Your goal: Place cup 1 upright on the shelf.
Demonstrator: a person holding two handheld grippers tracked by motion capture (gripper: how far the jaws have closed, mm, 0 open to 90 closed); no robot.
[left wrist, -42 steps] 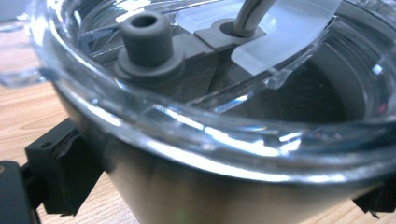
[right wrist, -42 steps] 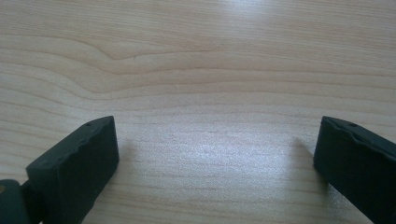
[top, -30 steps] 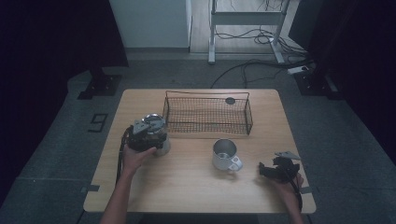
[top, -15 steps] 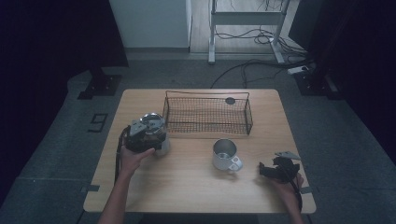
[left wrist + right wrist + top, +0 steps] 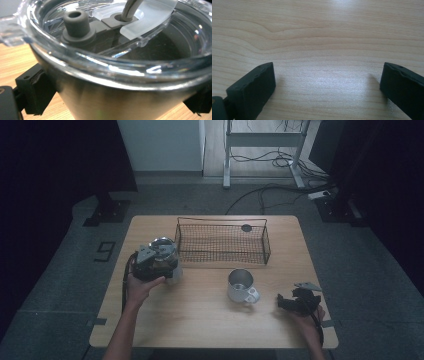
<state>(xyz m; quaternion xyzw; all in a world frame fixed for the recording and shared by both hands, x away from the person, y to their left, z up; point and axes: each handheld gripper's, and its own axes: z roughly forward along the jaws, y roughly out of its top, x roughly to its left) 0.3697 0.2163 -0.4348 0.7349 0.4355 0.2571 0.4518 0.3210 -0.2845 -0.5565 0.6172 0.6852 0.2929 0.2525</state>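
Note:
A steel tumbler [image 5: 163, 250] with a clear lid and a grey stopper is held at the table's left side, just left of the wire basket [image 5: 220, 220]. My left gripper [image 5: 161, 266] is shut on the tumbler's body [image 5: 120, 97]; one black pad [image 5: 35, 92] presses its left side and the other pad [image 5: 200, 102] its right. A steel mug [image 5: 241, 285] with a handle stands near the middle of the table. My right gripper [image 5: 286, 303] rests low at the front right, jaws open over bare wood [image 5: 328, 85], apart from the mug.
The black wire basket stands at the back middle of the wooden table [image 5: 200, 325], with a small dark disc [image 5: 246, 227] at its far right. Cables and a metal frame lie on the floor beyond the table.
My left gripper has risen a little with the tumbler in it and drifted toward the back of the table. The right gripper and the mug have stayed in place.

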